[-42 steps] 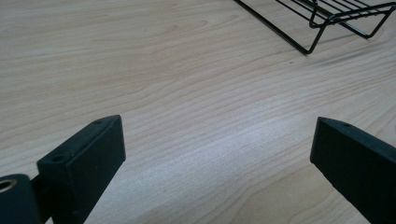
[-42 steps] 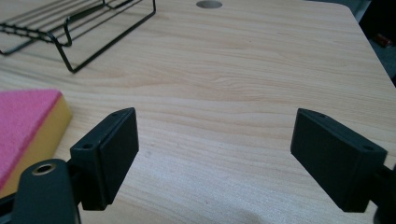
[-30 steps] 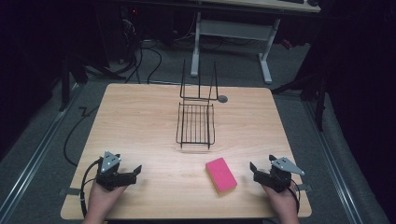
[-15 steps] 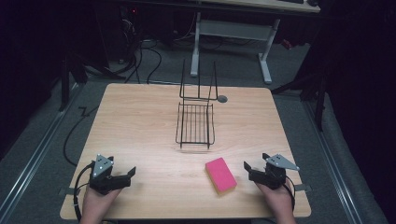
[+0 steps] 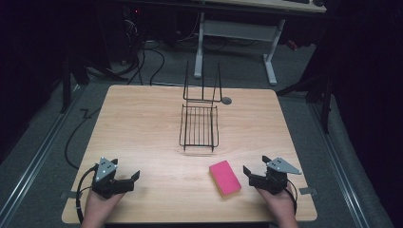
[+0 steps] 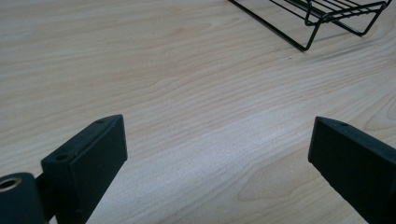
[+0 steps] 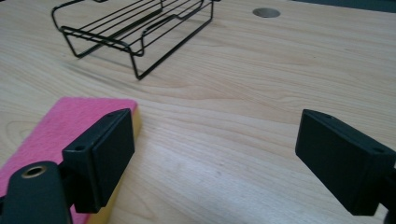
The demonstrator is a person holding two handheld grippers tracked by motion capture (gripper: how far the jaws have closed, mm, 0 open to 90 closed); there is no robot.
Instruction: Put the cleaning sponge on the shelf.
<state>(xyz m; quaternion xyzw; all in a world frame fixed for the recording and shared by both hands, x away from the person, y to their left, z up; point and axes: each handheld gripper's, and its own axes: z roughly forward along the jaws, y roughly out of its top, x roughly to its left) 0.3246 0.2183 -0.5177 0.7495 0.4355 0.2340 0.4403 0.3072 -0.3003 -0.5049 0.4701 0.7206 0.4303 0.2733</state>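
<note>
**Sponge waited beside the right gripper**

Both grippers rested at the table's near edge: left gripper (image 5: pixel 129 179) gaped empty; right gripper (image 5: pixel 249 174) (jaws just opening, nothing between) sat just beside the pink sponge (image 5: pixel 225 178). Farther off stood the wire rack (image 5: pixel 199 126).

table (image 5: pixel 142 123): pale matt wood | rack (image 5: pixel 199 127): black wire | sponge (image 5: pixel 225 177): pink, fuzzy, yellow underside

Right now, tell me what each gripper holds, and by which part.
Nothing is held. The left gripper stands open over bare table. The right gripper, whose jaws have just been opening, stands beside the pink sponge, nothing between its jaws.
</note>
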